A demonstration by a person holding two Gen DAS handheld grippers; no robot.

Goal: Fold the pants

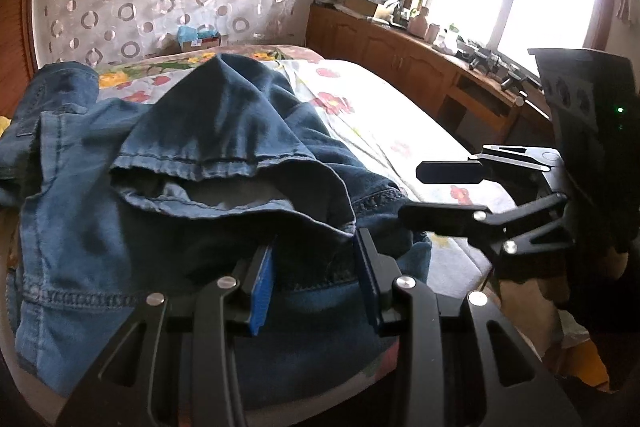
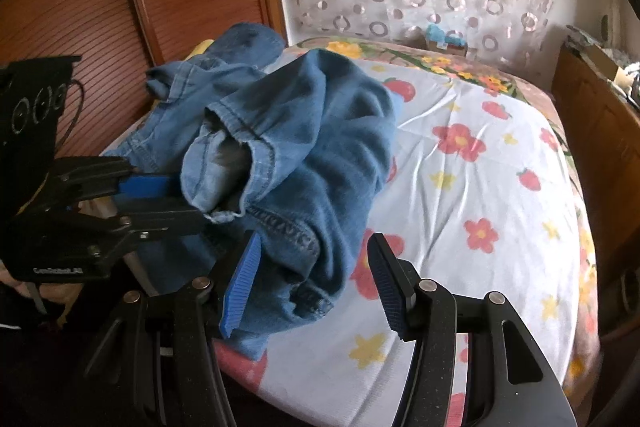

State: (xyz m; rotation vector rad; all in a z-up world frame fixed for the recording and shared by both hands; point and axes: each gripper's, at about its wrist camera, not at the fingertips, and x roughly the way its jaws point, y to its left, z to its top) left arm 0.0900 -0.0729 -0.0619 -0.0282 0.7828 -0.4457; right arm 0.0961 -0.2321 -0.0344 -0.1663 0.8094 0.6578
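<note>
Pants location: blue denim pants (image 2: 304,147) lie in a crumpled heap on the near-left part of the bed (image 2: 500,187), on the floral sheet; the right half of the sheet is bare.
Heap layout: a leg opening with stitched hem (image 1: 208,163) gapes toward the near side; a thick seamed band, likely the waistband (image 2: 296,231), sits at the near edge below it; a second lobe of denim (image 2: 244,39) lies at the far left by the wooden panel.
Long axis: not readable as a straight line; the bulk runs roughly near to far-left. Which end is waist and which is cuff is a judgement, not certain.
Left gripper: the left gripper (image 1: 316,263) is pushed into the near edge of the heap, jaws parted, with denim between the blue pads; whether it pinches cloth I cannot tell.
Right gripper: the right gripper (image 2: 316,291) has jaws wide apart, the left pad against the near-right fold of the heap, the right pad over bare sheet; it holds nothing.
Key relation: pants lie just ahead and to the left of the right gripper and straight ahead of the left one; the left is deeper in.
Next move, judged: each gripper needs a corner of the near band so the heap can be drawn out flat toward the bare right side.
</note>
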